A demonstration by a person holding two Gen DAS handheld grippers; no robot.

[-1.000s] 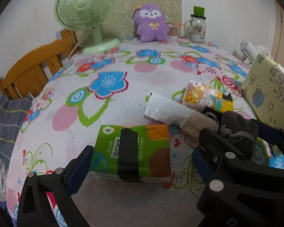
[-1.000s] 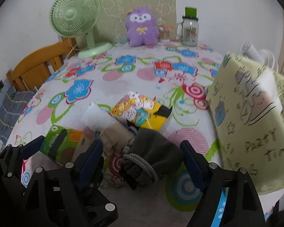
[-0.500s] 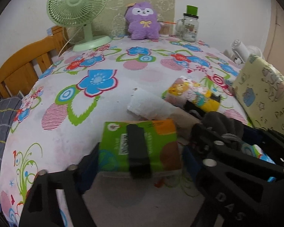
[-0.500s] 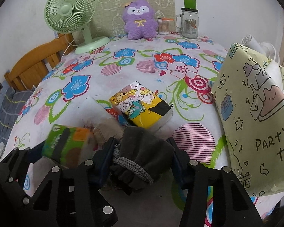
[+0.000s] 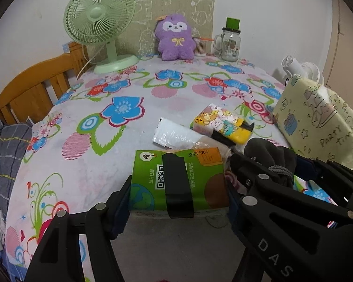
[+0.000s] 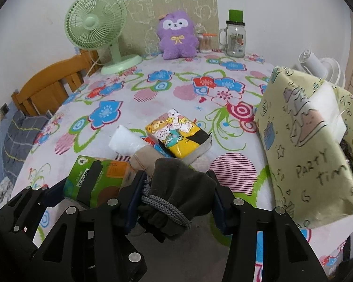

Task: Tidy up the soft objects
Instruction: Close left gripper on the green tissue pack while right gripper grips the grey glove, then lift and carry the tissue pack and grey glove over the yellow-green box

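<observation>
Left gripper (image 5: 178,202): jaws clamped on 1 green tissue pack (image 5: 176,178), low over worktop (image 5: 82,164). Right gripper (image 6: 176,199) alongside: jaws pinching 1 dark drawstring pouch (image 6: 181,185). Beyond: 1 yellow tissue pack (image 6: 178,138), 1 white roll (image 6: 127,142). Far edge: 1 purple plush (image 6: 177,35), 1 fan (image 6: 94,25).

Green tissue pack (image 5: 178,183), floral tablecloth (image 5: 120,141)

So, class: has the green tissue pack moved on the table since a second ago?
Yes. The green tissue pack, gripped by the left gripper, has come up off the tablecloth, away from the white roll.
</observation>
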